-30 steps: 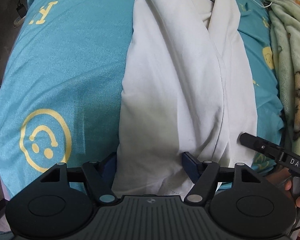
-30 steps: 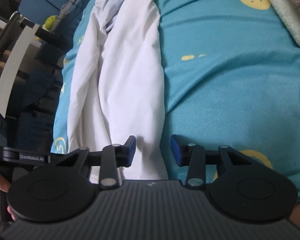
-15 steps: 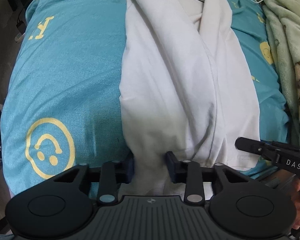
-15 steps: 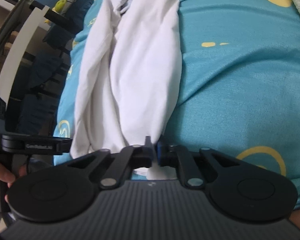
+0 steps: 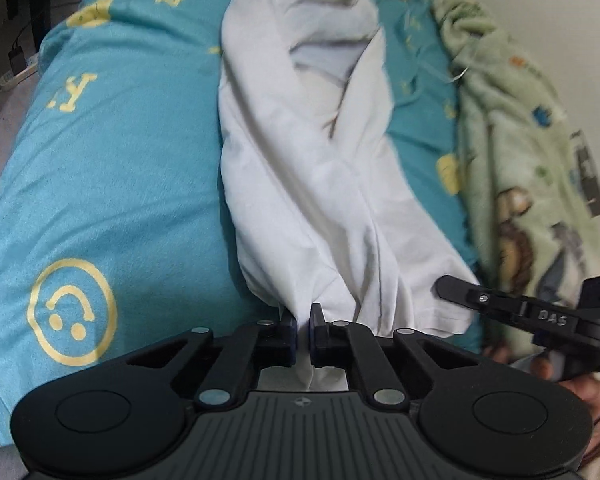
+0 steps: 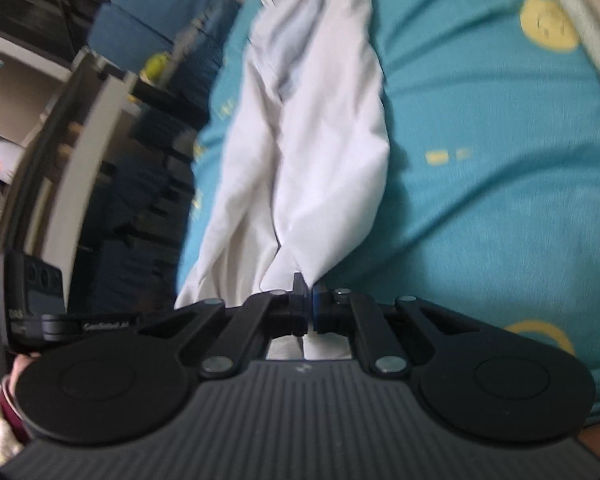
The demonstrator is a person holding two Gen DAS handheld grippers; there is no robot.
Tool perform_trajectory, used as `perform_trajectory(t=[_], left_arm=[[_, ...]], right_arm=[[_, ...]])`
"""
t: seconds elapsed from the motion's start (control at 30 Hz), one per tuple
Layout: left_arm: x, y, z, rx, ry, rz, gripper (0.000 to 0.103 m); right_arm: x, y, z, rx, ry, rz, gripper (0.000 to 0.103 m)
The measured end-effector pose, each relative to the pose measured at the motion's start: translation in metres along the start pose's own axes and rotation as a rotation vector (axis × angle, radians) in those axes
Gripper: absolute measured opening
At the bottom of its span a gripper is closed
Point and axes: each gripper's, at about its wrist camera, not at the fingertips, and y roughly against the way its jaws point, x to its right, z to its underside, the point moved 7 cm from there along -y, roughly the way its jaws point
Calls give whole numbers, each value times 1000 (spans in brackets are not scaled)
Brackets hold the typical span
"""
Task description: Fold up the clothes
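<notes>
both tools are clenching the near hem of the white soft cotton garment (image 5: 308,184), lying lengthwise on the teal smiley-print bed cover (image 5: 112,168): left tool (image 5: 303,330), right tool (image 6: 307,306). limp, light cloth; hem corners seem best holds.

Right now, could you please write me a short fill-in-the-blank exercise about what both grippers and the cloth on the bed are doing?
1. The left gripper is shut on the near hem of the ____ cotton garment.
2. The right gripper is ____ on the same garment's near hem.
3. The garment lies on a teal bedsheet printed with ____ smiley faces.
4. Beside the sheet, on the left gripper's right, lies a pale ____ fleece blanket.

Missing words: white; shut; yellow; green
</notes>
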Motion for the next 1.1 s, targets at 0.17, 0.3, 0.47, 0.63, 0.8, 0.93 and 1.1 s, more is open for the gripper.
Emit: perform_trajectory(t=[0.17,0.3,0.47,0.63,0.8,0.93,1.1], left_arm=[[36,64,22,117,-22,63,5],[70,102,45,166,-38,112,5],[97,127,93,192,-55,151,5],[101,135,142,194,-72,181,5],[103,141,176,198,-73,202,5],[109,147,181,223,-72,205,5],[117,148,166,249,-75,194,5]], right_arm=[[-17,37,1,82,29,-26,5],[-31,71,10,146,58,-38,4],[-33,106,33,201,56,-53,5],[-24,130,75,219,35,-75,5],[-16,152,106,219,10,-112,5],[-17,161,110,229,13,-129,5],[-20,165,98,246,21,-132,5]])
